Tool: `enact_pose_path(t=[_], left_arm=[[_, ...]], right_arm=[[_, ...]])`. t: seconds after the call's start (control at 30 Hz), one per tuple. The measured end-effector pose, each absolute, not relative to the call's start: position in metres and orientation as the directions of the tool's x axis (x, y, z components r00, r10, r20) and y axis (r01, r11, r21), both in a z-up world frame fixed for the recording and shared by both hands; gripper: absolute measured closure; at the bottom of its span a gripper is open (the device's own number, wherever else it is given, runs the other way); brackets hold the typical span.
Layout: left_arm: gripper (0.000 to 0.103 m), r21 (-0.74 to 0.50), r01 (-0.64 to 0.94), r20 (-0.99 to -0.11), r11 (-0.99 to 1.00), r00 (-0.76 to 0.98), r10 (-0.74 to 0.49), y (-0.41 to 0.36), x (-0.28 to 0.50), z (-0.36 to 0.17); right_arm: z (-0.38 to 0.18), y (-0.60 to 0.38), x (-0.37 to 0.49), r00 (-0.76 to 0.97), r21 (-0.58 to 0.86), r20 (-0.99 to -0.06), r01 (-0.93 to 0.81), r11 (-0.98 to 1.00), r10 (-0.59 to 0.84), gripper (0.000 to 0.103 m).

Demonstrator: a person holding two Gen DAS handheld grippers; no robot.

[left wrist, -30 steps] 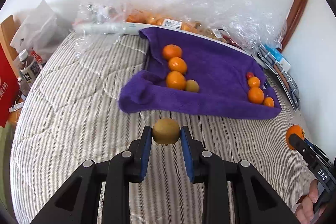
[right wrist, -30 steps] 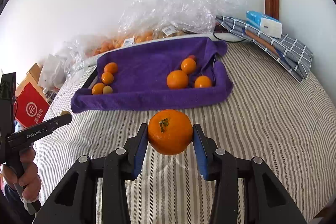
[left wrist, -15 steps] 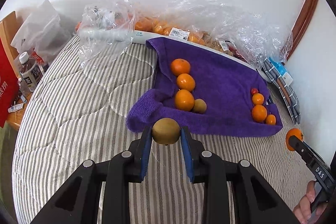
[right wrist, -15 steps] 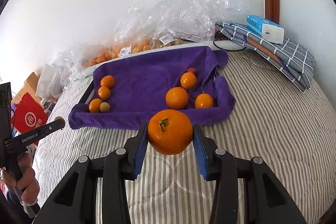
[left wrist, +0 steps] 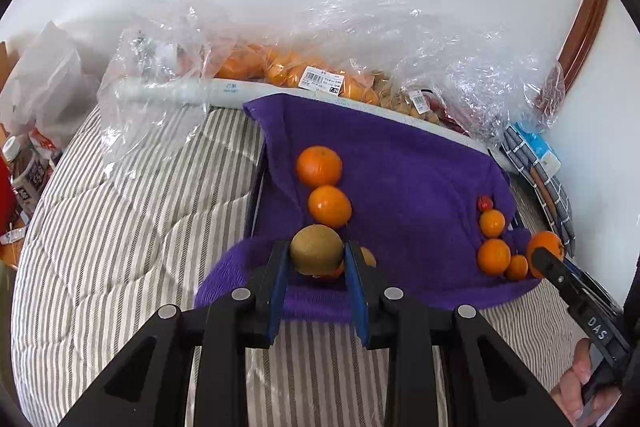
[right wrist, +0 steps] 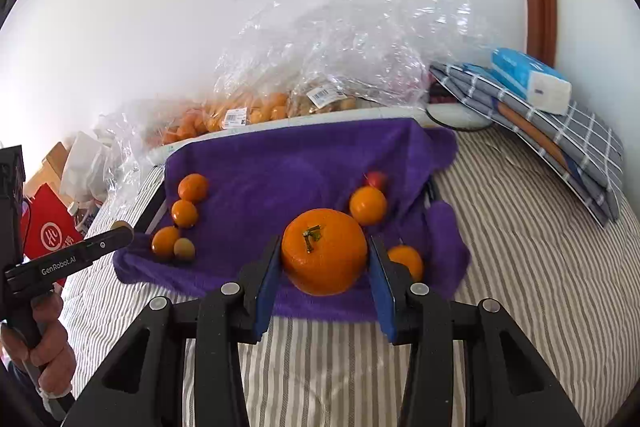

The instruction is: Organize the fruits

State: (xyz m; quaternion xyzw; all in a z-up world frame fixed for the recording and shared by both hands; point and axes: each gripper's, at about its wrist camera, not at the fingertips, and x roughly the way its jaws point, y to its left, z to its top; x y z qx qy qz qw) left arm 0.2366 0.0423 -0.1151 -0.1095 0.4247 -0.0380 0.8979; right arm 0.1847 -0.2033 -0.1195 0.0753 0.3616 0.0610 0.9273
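Observation:
My left gripper (left wrist: 317,259) is shut on a brown kiwi (left wrist: 316,249), held over the near left edge of the purple towel (left wrist: 400,179). Behind it a row of oranges (left wrist: 319,166) runs back, with another kiwi (right wrist: 184,249) at its near end. My right gripper (right wrist: 325,263) is shut on a large orange (right wrist: 324,251), held over the towel's (right wrist: 288,163) near right edge. A second row there holds small oranges (right wrist: 368,205) and a red fruit (right wrist: 376,179). The left gripper shows at the left of the right wrist view (right wrist: 120,233).
The towel lies on a striped bed cover (left wrist: 120,227). Clear plastic bags of fruit (left wrist: 300,71) line the wall behind. Folded checked cloth and a blue tissue pack (right wrist: 528,77) sit at the right. A bottle (left wrist: 24,171) and red bag (right wrist: 48,227) stand at left.
Both grippers have moved forward with their fruit, from over the striped cover to over the towel's near edge. The towel and fruit rows look closer.

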Motion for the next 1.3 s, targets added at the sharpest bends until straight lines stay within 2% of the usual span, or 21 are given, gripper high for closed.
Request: enact_pose_path(t=[0.37, 0.63, 0.9, 1.0, 1.1, 1.17, 1.3], left_arm=[[0.076, -0.261, 0.022, -0.743, 0.965, 0.633, -0.215, 0.025, 0.274, -0.127], [0.076, -0.274, 0.064, -0.744, 0.959, 0.618, -0.254, 0.011, 0.291, -0.136], [0.076, -0.252, 0.070, -0.751, 0.965, 0.615, -0.241, -0.004, 0.295, -0.140], [0.068, -0.241, 0.051, -0.758, 0.969, 0.613, -0.221, -0.003, 0.291, -0.137], [0.065, -0.228, 0.037, -0.749, 0.973, 0.632, -0.199, -0.001, 0.274, -0.123], [0.055, -0.213, 0.034, -0.735, 0.976, 0.652, -0.183, -0.001, 0.254, -0.110], [0.047, -0.167, 0.021, -0.719, 0.986, 0.681, -0.136, -0.006, 0.211, -0.085]], right_arm=[[-0.141, -0.193, 0.252, 0.725, 0.130, -0.668, -0.111, 0.985, 0.169, 0.061], [-0.162, -0.189, 0.263, 0.689, 0.140, -0.700, -0.124, 0.982, 0.187, 0.061], [-0.159, -0.187, 0.256, 0.694, 0.132, -0.696, -0.131, 0.983, 0.186, 0.059], [-0.147, -0.188, 0.247, 0.708, 0.120, -0.687, -0.111, 0.987, 0.163, 0.051], [-0.128, -0.191, 0.226, 0.729, 0.106, -0.673, -0.077, 0.991, 0.128, 0.045], [-0.113, -0.194, 0.208, 0.731, 0.110, -0.673, -0.049, 0.993, 0.111, 0.038], [-0.086, -0.200, 0.167, 0.732, 0.115, -0.675, -0.015, 0.993, 0.090, 0.037]])
